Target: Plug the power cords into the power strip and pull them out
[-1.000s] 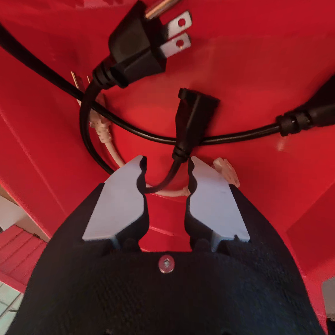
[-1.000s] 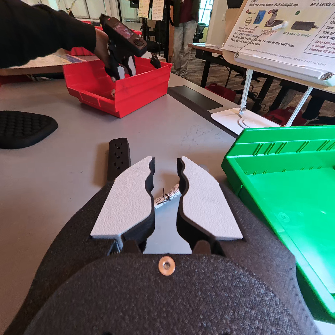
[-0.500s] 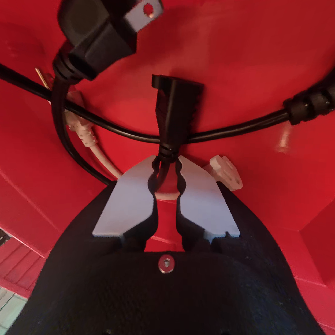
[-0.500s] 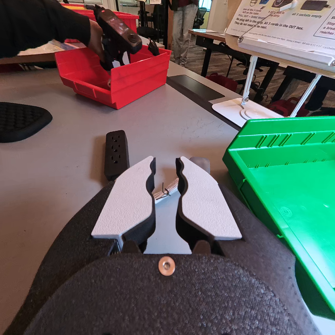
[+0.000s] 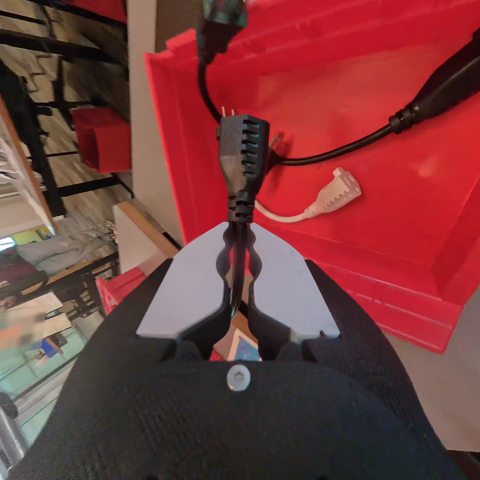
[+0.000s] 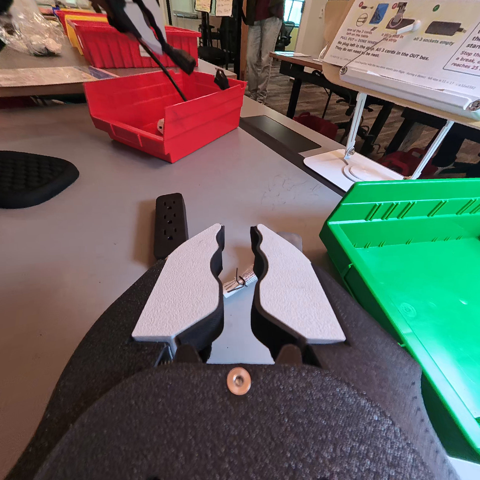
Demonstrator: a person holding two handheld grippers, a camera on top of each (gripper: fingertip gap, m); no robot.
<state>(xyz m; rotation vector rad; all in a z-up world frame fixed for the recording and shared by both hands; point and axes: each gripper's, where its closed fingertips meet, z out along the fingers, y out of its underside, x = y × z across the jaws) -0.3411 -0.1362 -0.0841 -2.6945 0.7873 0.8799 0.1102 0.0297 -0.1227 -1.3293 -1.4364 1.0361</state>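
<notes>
Lifted since half a second ago, the black cord now hangs clear of the red bin floor, where before its socket end lay across the other cables. The left gripper is pinched tight on this cord just below the strain relief, so the black socket end stands upright past the fingertips, blocky, with a row of ribbed grooves down one side and a ringed collar at its base. Its far part runs upward to a blurred black plug at the top edge. Behind it in the bin lie a white cord ending in a white ribbed socket, and a thicker black cable with a heavy moulded end toward the upper right; two small prongs show just above the held socket. In the right wrist view the same cord shows as a thin black line slanting from the raised left gripper down into the bin. The right gripper hovers low over the grey table, its fingers spread with nothing between them but a small white tag lying beneath. The black power strip, three outlets all unoccupied, lies flat just left of the right gripper's fingertips. A green bin sits to the right, a black pad to the left.
</notes>
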